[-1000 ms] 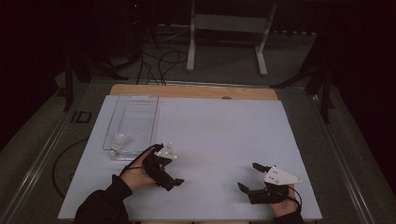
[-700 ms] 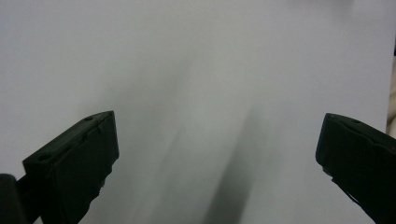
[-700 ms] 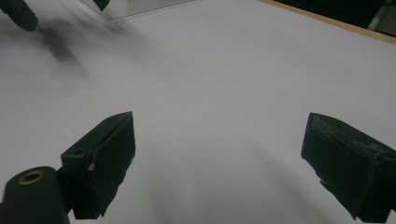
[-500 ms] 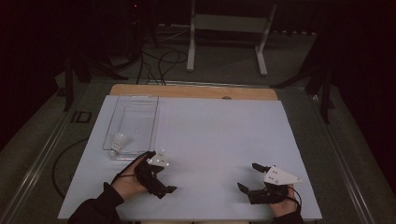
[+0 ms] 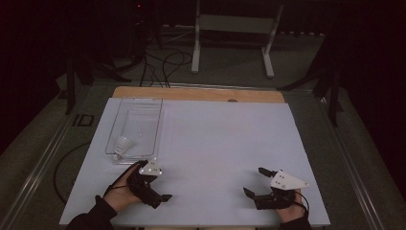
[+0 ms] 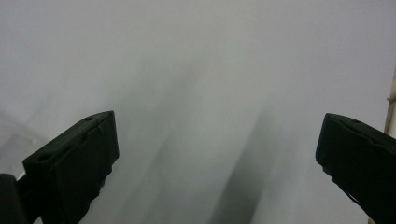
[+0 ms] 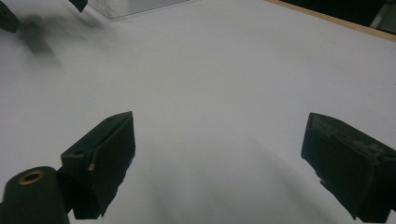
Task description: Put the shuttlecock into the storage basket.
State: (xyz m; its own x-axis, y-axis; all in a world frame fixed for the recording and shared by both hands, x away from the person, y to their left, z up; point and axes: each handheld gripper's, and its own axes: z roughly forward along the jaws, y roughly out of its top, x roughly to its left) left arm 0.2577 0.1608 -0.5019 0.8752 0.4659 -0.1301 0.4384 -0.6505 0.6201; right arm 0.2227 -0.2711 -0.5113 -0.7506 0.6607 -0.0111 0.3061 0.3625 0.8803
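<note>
In the high view a clear plastic tray (image 5: 143, 112) lies at the table's left, with a small white object (image 5: 122, 143) at its near end. My left gripper (image 5: 157, 184) sits just in front of the tray near the table's front edge. It is open with nothing between its jaws, as the left gripper view (image 6: 219, 140) also shows. My right gripper (image 5: 253, 180) rests at the front right, also open and empty (image 7: 219, 140). Its jaws point left across the white table top (image 5: 225, 143).
A wooden strip (image 5: 201, 94) runs along the table's far edge. The tray's corner (image 7: 135, 5) and a blurred part of the other gripper (image 7: 9, 16) appear at the top left of the right gripper view. Beyond the table, cables and a white stand (image 5: 232, 28) are on the floor.
My left gripper has drawn back from the tray's near end toward the front-left of the table. The right gripper has stayed put.
</note>
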